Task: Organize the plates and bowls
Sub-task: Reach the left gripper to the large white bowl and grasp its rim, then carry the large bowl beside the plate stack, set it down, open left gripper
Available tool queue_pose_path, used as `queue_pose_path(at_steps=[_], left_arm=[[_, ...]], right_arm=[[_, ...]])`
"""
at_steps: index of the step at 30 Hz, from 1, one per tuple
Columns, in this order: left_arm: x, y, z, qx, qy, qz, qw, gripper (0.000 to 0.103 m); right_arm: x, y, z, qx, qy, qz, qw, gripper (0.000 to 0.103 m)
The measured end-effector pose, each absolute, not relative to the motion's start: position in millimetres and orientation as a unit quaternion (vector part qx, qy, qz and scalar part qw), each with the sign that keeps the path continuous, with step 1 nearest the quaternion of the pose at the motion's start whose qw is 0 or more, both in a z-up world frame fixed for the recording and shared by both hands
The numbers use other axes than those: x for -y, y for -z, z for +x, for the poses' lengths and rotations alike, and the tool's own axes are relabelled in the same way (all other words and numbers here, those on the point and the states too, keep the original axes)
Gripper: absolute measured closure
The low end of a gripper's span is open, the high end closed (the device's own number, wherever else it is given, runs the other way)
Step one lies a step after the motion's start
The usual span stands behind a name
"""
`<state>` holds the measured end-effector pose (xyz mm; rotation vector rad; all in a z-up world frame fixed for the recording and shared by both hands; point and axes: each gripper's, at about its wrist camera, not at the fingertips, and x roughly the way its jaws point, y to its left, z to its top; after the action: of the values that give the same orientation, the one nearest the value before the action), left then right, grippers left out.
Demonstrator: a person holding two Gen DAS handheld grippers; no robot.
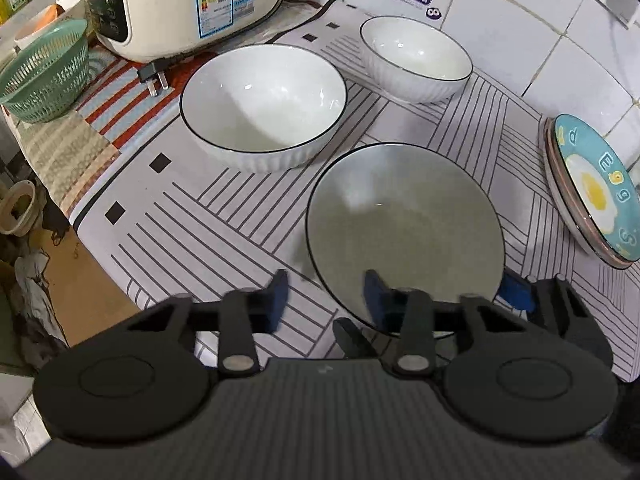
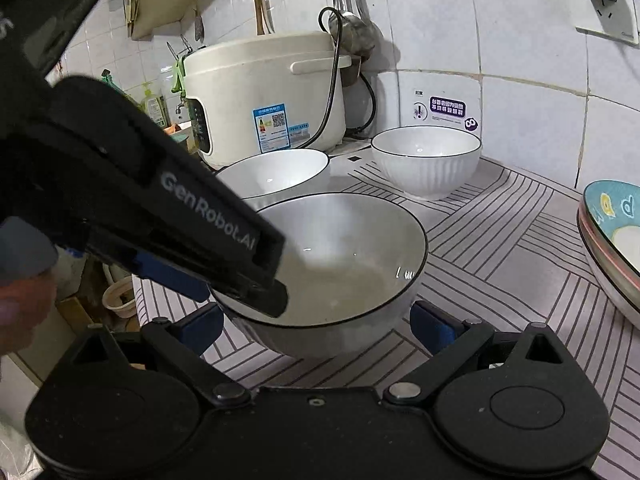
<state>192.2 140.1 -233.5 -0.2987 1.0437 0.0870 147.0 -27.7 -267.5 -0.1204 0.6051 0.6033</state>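
Three bowls on striped mat [image 1: 192, 232]: near bowl [image 1: 404, 232] at the front edge, mid bowl [image 1: 264, 104] behind-left of it, far bowl [image 1: 416, 56] by the tiled wall. Stacked plates [image 1: 588, 192] well apart on the right.

Left gripper [image 1: 328, 296] part-open, straddling near bowl's near-left rim: one finger outside the wall, the other inside the basin. Not clamped; gap far wider than the rim.

Right gripper [image 2: 318, 324] spread wide, low, directly in front of the same bowl, pads flanking its near wall. Contact not discernible.

Round bowl, so no long axis; only rim tangent matters. Left closer to a grip, with rim between its pads.

Likely next: pinch rim, lift, nest into mid bowl, ahead-left of the gripper. Risk: one-sided pinch tilting the bowl.
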Motion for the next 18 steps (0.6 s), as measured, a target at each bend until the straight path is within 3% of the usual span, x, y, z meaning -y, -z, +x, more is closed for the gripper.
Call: queue_pose_path(at_steps=[3, 18], left_arm=[[-142.3, 232.5, 192.9, -0.496, -0.029, -0.155, 0.854, 0.083], [-105.5, 200.2, 184.1, -0.500, 0.020, -0.120, 0.857, 0.083]], right_arm=[[26.9, 267.5, 145.1, -0.287, -0.297, -0.062, 0.909, 0.001], [49.0, 249.6, 127.0, -0.273, -0.269, -0.046, 0.922, 0.001]])
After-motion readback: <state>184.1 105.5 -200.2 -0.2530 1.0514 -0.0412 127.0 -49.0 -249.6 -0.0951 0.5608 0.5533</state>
